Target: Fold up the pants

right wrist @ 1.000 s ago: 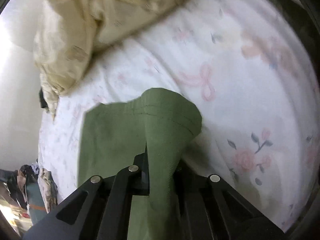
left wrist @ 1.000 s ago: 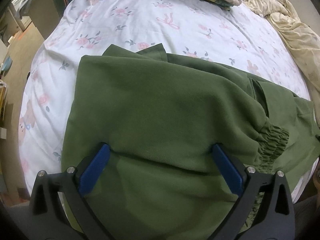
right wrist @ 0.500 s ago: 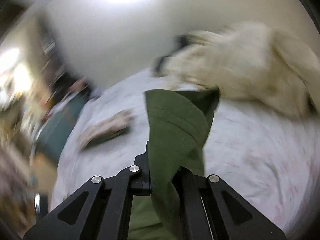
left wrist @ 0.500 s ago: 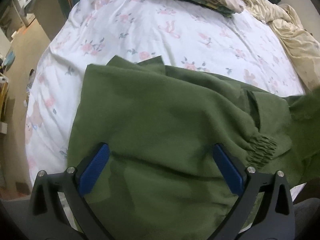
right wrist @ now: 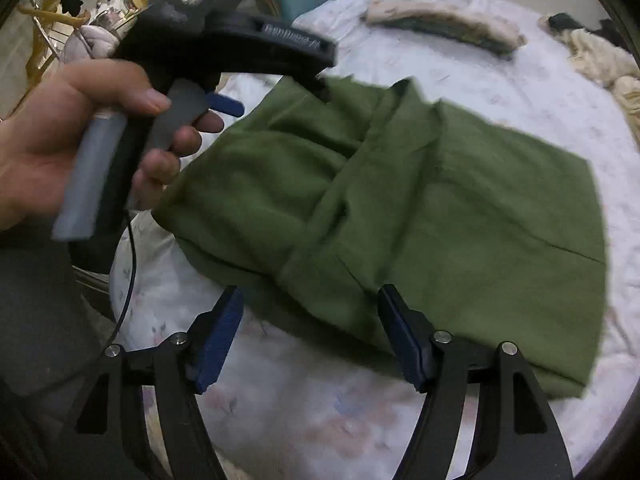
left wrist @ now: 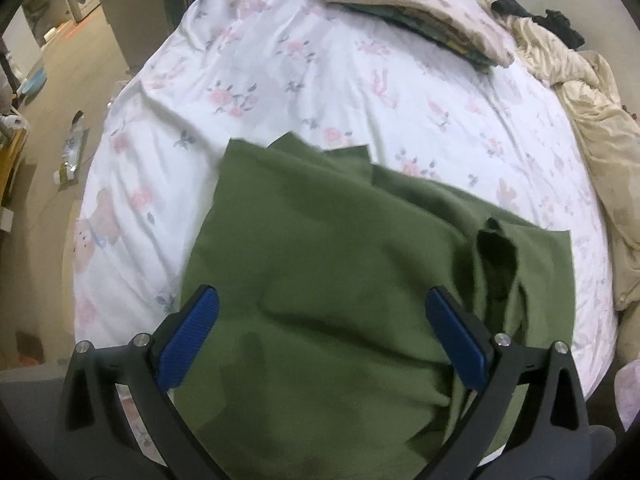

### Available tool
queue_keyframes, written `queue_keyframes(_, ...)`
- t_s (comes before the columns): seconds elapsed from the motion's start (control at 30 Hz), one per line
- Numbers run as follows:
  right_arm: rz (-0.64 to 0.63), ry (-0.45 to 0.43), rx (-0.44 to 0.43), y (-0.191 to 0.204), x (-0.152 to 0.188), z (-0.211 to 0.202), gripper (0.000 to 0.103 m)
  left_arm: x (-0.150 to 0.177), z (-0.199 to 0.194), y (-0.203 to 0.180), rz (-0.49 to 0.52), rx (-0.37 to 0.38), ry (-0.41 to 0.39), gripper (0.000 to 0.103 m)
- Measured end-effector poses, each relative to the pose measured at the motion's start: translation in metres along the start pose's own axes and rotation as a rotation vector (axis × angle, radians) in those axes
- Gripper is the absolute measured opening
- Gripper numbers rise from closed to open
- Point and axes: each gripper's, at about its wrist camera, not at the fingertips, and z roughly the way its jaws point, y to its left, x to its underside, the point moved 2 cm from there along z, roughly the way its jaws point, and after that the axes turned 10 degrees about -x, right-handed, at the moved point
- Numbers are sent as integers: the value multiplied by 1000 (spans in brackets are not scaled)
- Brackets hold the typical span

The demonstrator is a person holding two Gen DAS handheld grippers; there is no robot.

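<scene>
Blue pads [left wrist: 188, 340] sit wide apart on the left gripper [left wrist: 322, 340], and nothing is held between them. The green pants [left wrist: 328, 280] lie right under it, folded over on the bed [left wrist: 280, 72] with its white flower sheet.

The right gripper [right wrist: 310, 336] has its fingers spread apart too, holding nothing. It hangs just over the near edge of the pants [right wrist: 420, 200]. One part of the pants is folded across the rest and looks bumpy in the middle.

To the left in the right wrist view, the person's hand [right wrist: 80, 136] holds the handle of the left gripper [right wrist: 236, 108] over the far left corner of the pants.

Farther back on the bed lies a stack of folded clothes [left wrist: 416, 20]. A cream blanket [left wrist: 592, 128] is bunched up along the far right side of the bed.
</scene>
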Motion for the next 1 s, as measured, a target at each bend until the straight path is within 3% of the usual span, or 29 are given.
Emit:
queue_keyframes(0.1, 154, -115, 81, -38, -2, -37, 69, 2, -7, -15, 40, 72, -24, 102)
queue_keyframes(0.13, 248, -158, 101, -58, -3, -45, 65, 4, -9, -23, 69, 91, -31, 102)
queue_keyframes(0.17, 312, -176, 100, -68, -5, -47, 53, 8, -10, -31, 103, 100, -35, 101)
queue_keyframes(0.23, 437, -201, 56, -94, -9, -42, 43, 15, -9, -46, 175, 112, -45, 101)
queue_keyframes(0.33, 516, -164, -17, -106, -15, -6, 43, 23, -1, -62, 256, 68, -44, 101)
queue_keyframes(0.4, 530, -70, -93, -99, -17, 32, 43, 26, 10, -65, 299, 3, -33, 101)
queue_keyframes(0.47, 528, 52, -121, -86, -9, 64, 43, 25, 12, -57, 279, -35, -32, 100)
queue_keyframes(0.53, 452, 53, -95, -72, -14, 61, 46, 21, 8, -47, 220, -8, -30, 100)
queue_keyframes(0.6, 470, 22, -122, -70, -17, 48, 46, 18, 0, -43, 179, 43, -46, 100)
queue_keyframes(0.7, 541, -87, -112, -78, -13, 14, 46, 15, -23, -50, 172, 106, -139, 100)
queue_keyframes(0.8, 657, -302, -30, -103, -1, -37, 54, 21, -33, -66, 229, 146, -183, 100)
queue_keyframes(0.87, 776, -487, 62, -127, 16, -78, 79, 28, -28, -77, 281, 144, -165, 100)
queue_keyframes(0.9, 822, -539, 110, -137, 20, -86, 86, 29, -25, -79, 294, 133, -154, 100)
queue_keyframes(0.93, 880, -580, 152, -149, 29, -96, 91, 31, -21, -81, 301, 119, -144, 100)
queue_keyframes(1.0, 958, -544, 213, -167, 39, -95, 91, 30, -14, -80, 291, 97, -127, 100)
